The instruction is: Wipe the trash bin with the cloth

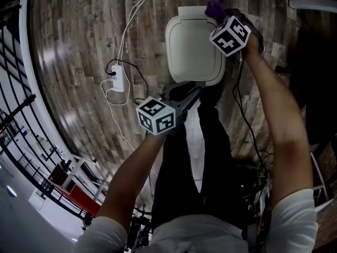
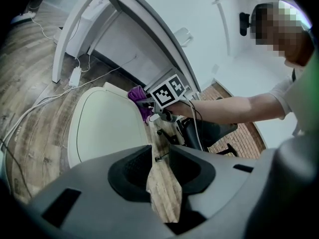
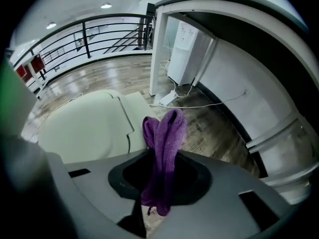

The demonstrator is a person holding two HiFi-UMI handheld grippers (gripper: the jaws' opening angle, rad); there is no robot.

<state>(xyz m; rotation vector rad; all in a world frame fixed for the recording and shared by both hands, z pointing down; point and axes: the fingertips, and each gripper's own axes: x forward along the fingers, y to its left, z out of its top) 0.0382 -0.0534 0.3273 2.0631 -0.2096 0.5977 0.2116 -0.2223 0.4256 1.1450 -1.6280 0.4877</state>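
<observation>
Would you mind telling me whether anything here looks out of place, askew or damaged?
Nothing looks damaged or spilled. The cream trash bin stands upright and closed, and the purple cloth is clamped in the right tool. Only the white power strip and its cables trail loosely beside the bin.

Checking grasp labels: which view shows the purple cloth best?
Right gripper view: the purple cloth sits centre frame, pinched in the right gripper. Head view shows only a tuft past that gripper; left gripper view, a distant patch.
</observation>
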